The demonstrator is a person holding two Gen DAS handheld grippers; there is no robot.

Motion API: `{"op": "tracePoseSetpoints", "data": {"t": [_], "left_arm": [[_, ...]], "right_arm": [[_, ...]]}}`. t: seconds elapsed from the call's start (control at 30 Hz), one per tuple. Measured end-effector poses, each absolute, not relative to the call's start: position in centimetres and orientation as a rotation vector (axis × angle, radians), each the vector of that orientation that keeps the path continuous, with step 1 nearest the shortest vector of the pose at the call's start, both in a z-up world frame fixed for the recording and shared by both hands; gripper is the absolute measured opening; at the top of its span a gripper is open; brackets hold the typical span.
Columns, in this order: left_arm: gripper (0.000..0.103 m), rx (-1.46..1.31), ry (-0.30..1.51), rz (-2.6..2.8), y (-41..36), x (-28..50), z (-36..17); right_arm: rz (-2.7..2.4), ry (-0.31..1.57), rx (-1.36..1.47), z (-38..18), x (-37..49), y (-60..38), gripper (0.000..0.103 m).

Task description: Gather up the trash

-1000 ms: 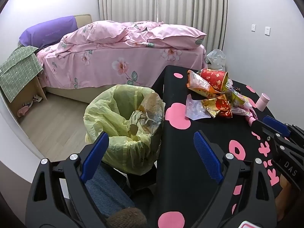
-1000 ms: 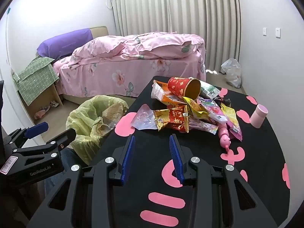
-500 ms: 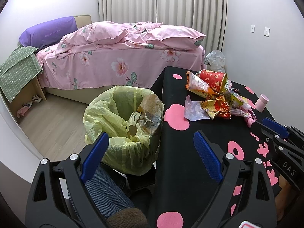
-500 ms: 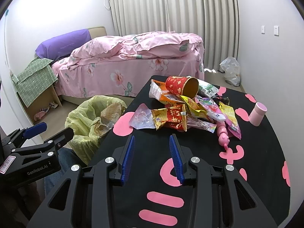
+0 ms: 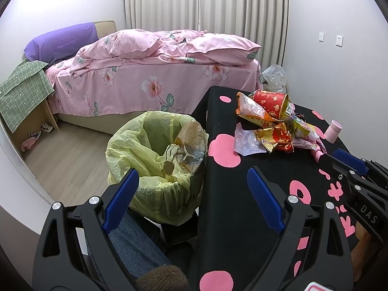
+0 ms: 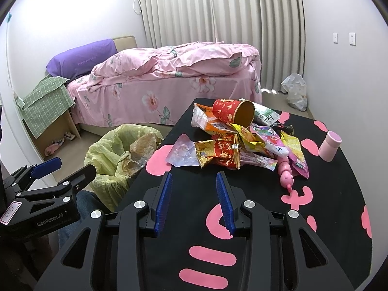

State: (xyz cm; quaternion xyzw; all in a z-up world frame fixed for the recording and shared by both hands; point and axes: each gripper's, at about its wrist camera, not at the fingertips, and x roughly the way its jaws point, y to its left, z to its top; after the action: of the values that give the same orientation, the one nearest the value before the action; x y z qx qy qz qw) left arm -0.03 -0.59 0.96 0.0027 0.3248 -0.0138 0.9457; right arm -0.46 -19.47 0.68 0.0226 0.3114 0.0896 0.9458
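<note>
Step in hand, by my reading: the approach, before any pick; nothing held by either tool.

Left gripper (image 5: 191,194): jaws spread wide, empty; it hangs over the table edge, the bin (image 5: 157,152) with its yellow-green liner at 11 o'clock of it, already holding some crumpled wrappers.

Right gripper (image 6: 194,200): jaws partly open, a moderate gap, empty; aimed at the trash pile (image 6: 242,140) at 12 o'clock on the black table (image 6: 327,218).

Pile: snack wrappers, a red paper cup (image 6: 232,112) on its side at the far end, a pale translucent packet (image 6: 181,151) nearest the bin; pink cup (image 6: 329,145) stands apart at 2 o'clock.

Next move likely calls for advancing the right gripper to the nearest wrapper, closing on a single thin foil edge, then carrying it toward 10 o'clock into the bin.
</note>
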Motion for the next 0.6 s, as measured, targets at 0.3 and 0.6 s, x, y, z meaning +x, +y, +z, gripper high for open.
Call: {"op": "tracePoseSetpoints", "data": {"t": [0.3, 0.6], "left_arm": [[0.086, 0.006, 0.661, -0.028, -0.6, -0.06, 0.9], [0.086, 0.007, 0.66, -0.028, -0.73, -0.09, 0.91]], "right_arm": [[0.182, 0.634, 0.046, 0.71, -0.42, -19.49, 0.036], [0.179, 0.635, 0.048, 0.65, -0.44, -19.54, 0.036]]}}
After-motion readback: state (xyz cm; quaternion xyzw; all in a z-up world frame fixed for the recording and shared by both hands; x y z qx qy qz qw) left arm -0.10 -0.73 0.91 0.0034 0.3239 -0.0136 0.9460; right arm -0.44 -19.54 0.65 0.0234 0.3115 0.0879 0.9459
